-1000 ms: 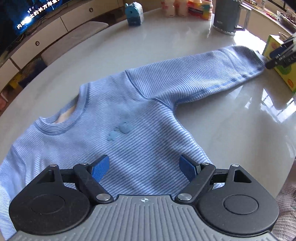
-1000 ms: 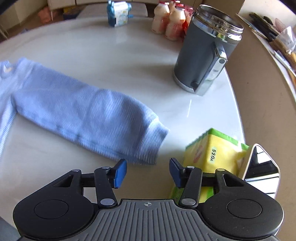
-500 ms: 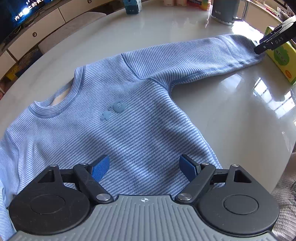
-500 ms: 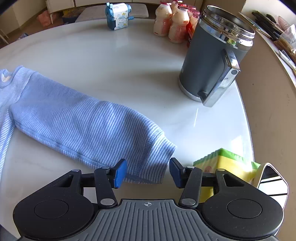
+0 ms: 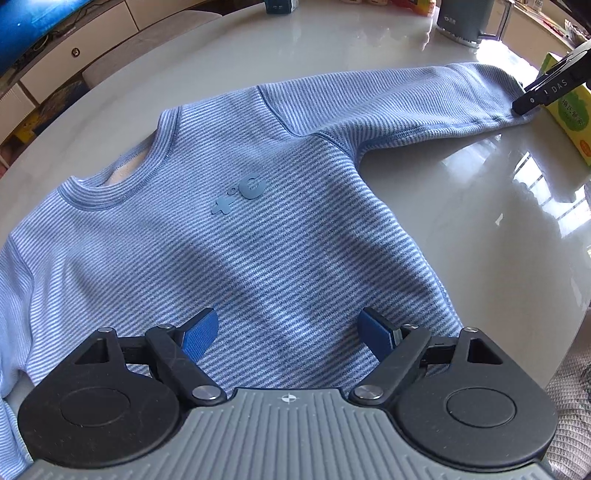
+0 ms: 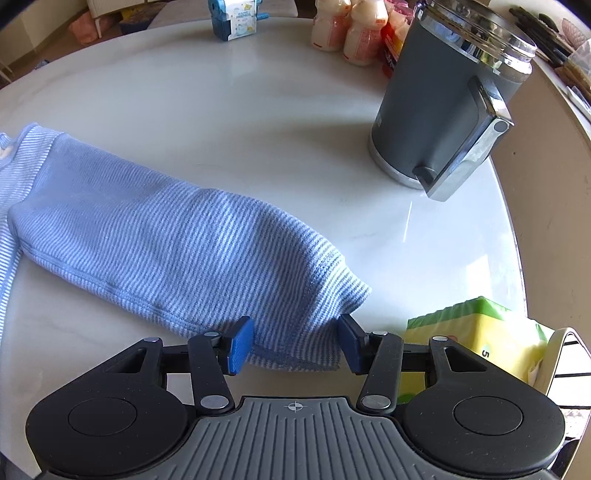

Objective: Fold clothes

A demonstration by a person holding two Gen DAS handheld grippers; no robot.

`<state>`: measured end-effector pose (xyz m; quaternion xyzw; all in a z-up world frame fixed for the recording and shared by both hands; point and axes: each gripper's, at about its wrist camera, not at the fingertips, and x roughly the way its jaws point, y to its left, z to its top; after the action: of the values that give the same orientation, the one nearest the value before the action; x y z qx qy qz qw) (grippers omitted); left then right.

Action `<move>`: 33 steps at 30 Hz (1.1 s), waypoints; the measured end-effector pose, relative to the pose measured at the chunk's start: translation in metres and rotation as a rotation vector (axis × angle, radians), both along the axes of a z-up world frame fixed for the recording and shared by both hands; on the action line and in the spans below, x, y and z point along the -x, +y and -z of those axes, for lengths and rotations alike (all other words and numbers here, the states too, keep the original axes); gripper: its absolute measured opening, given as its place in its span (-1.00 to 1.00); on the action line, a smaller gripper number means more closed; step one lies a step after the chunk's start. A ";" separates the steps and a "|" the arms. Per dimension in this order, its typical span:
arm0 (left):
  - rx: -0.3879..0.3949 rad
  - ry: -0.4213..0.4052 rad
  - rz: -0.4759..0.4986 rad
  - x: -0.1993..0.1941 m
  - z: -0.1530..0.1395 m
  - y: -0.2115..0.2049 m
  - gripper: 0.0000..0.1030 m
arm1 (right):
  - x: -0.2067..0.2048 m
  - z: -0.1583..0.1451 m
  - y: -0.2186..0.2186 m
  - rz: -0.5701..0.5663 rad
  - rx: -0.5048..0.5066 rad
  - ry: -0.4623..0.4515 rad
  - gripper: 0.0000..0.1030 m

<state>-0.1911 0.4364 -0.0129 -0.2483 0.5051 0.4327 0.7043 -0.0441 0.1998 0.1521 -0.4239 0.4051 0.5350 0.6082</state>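
A home living room: round white table (image 6: 258, 122), kettle (image 6: 439, 110), drink bottles (image 6: 347, 29), TV cabinet (image 5: 85, 40).

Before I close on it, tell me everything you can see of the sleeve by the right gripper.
The sleeve is blue-and-white striped ribbed knit, part of the sweater. It lies flat and stretched out on the white table, seam along its lower edge. Its ribbed cuff sits between the right gripper blue pads, which stand apart. A yellow-green box is just beside the cuff.
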 end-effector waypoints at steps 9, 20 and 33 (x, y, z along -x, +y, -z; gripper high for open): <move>0.012 -0.048 -0.062 0.011 0.009 0.002 1.00 | -0.006 0.003 -0.003 0.008 0.002 0.041 -0.18; -0.025 -0.079 -0.091 0.016 0.010 -0.005 1.00 | 0.037 -0.023 -0.004 -0.056 -0.068 -0.077 -0.81; -0.075 -0.135 -0.046 0.057 -0.021 -0.043 0.95 | 0.186 -0.114 0.040 -0.408 -0.234 -0.051 -0.86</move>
<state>-0.2483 0.3929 0.0076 -0.2617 0.4341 0.4499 0.7352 -0.2304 0.2395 0.2663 -0.4370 0.2311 0.6792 0.5425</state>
